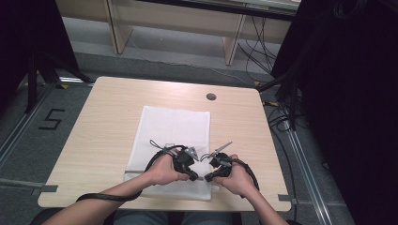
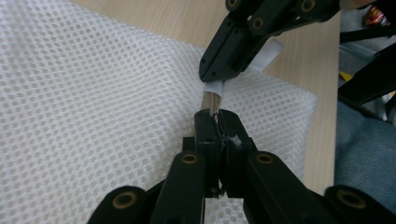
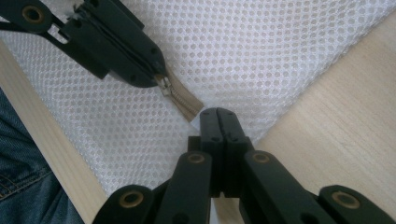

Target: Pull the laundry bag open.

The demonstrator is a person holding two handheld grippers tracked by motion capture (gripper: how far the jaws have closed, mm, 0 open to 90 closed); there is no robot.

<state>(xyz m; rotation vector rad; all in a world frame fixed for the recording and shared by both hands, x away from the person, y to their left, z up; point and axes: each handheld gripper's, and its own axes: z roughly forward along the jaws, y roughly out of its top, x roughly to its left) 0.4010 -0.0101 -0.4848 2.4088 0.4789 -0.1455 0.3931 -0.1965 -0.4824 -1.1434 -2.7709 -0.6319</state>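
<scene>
Both jaws clamped: left hand-held gripper (image 2: 216, 122) on zipper pull (image 3: 164, 85), right hand-held gripper (image 3: 218, 113) on zipper (image 3: 183, 102) end of white mesh bag (image 1: 174, 126); zipper axis runs straight between them.

Zipper (image 3: 180, 99) ends hidden between tongs; pull too small.
</scene>
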